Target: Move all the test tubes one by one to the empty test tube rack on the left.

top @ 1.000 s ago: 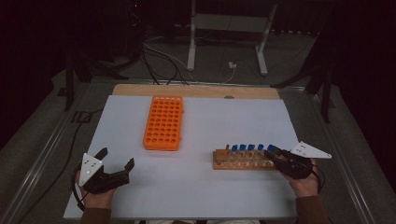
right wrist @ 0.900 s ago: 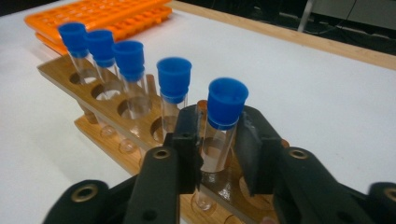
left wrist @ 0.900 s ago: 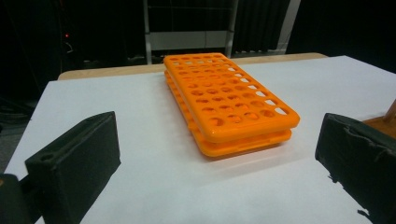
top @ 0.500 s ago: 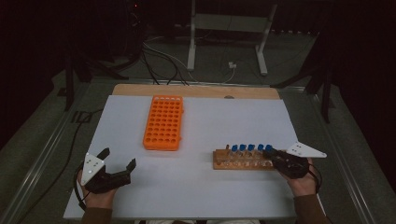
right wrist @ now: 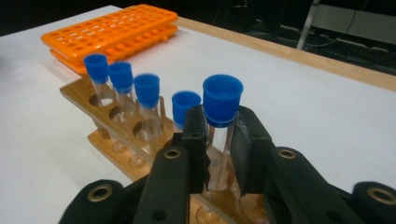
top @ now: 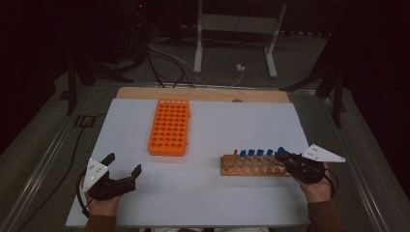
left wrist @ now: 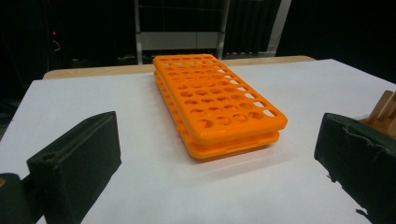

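Note:
A wooden tube rack (top: 251, 166) lies on the white table at the right, with several blue-capped glass tubes (right wrist: 121, 77) standing in it. My right gripper (top: 283, 155) is at the rack's right end, shut on the end tube (right wrist: 222, 99); its pads (right wrist: 198, 135) press the glass just below the blue cap. That cap stands a little higher than its neighbours. An empty orange rack (top: 168, 126) lies left of centre. My left gripper (top: 124, 163) rests low near the front left, open, with nothing between its jaws, and faces the orange rack (left wrist: 215, 98).
The table's wooden far edge (top: 203, 93) runs behind the white sheet (top: 232, 125). Beyond it are a metal stand (top: 232, 29) and cables on the dark floor. Bare sheet lies between the two racks and in front of them.
The right gripper has edged in on the wooden rack's right end and closed on the end tube. The left gripper has stayed where it was.

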Motion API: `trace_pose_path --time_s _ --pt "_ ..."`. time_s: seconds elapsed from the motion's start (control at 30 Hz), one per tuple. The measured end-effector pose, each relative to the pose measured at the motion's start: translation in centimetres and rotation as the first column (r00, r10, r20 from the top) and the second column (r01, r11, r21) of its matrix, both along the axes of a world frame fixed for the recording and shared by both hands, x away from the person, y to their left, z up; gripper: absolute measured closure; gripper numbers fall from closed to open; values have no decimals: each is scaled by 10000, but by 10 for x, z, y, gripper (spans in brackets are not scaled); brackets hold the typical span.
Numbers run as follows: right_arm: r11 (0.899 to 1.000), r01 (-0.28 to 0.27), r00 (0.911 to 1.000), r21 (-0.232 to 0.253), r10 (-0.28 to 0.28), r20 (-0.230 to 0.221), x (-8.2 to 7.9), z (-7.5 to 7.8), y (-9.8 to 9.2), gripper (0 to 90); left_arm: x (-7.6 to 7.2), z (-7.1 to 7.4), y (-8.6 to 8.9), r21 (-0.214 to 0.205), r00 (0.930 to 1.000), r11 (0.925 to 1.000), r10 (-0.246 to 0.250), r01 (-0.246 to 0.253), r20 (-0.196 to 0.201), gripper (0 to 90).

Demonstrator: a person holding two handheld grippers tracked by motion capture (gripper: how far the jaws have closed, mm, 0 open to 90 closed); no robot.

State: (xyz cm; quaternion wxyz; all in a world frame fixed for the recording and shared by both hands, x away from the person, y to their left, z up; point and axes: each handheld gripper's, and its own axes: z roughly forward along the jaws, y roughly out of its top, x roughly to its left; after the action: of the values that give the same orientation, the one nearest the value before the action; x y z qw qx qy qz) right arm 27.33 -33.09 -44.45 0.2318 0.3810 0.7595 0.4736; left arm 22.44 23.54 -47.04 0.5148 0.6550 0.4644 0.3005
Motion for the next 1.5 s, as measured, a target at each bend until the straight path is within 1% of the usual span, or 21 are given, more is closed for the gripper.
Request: trace_pose_path --time_s 0.07,0.2,0.27,0.3,0.43,0.57,0.7,0.73,0.8,0.93,1.0,1.1,1.13,1.2,1.33,1.47,1.5 --pt "10000 -45 10000 11 45 23 -1 4 0 767 1 1 -1 -6 10000 10000 -39 39 -37 14" --pt "10000 -63 9997 -38 64 241 -2 13 0 767 2 3 -6 129 9997 9997 -224 225 -94 13" --pt "10000 -65 9996 -53 67 287 -2 16 0 767 2 4 -7 135 9996 9996 -259 260 -104 13" --pt "10000 -54 9995 -17 55 319 -2 21 0 767 3 5 -8 95 9995 9995 -309 310 -100 13" --pt "9999 -141 9988 -12 142 469 -3 31 2 767 4 8 -12 78 9986 9987 -508 509 -131 14" --pt "9995 -212 9974 -216 226 678 -6 38 6 768 4 11 -17 106 9977 9977 -674 675 -94 14" --pt "9994 -343 9961 -50 346 810 -10 45 6 767 3 14 -19 182 9975 9974 -702 702 -7 27" --pt "9994 -343 9961 -50 346 810 -10 45 6 767 3 15 -20 179 9975 9974 -703 703 43 27" --pt "9985 -544 9953 -22 544 802 -13 47 9 767 3 19 -22 106 9969 9969 -776 775 132 33" --pt "9973 -739 9943 -5 737 769 -14 49 14 767 5 21 -26 121 9963 9964 -847 845 143 37" --pt "9958 -899 9934 151 885 736 -14 49 15 767 7 21 -28 101 9956 9956 -931 930 112 37" --pt "9939 -1063 9925 285 1043 642 -14 50 20 767 9 21 -32 189 9942 9941 -1072 1070 91 35" --pt "9928 -1147 9917 352 1123 634 -14 50 21 767 10 22 -35 308 9944 9941 -1047 1043 115 29" --pt "9903 -1294 9901 515 1262 611 -13 50 25 767 11 22 -36 389 9945 9939 -1039 1034 97 18" --pt "9846 -1606 9862 694 1572 524 -9 49 38 767 13 23 -41 405 9932 9925 -1160 1157 50 15" --pt "9779 -1883 9816 906 1846 478 -4 48 49 767 16 27 -47 442 9905 9898 -1365 1358 144 15" --pt "9763 -1938 9806 959 1899 486 -3 48 52 767 17 28 -48 420 9896 9892 -1417 1406 259 15"
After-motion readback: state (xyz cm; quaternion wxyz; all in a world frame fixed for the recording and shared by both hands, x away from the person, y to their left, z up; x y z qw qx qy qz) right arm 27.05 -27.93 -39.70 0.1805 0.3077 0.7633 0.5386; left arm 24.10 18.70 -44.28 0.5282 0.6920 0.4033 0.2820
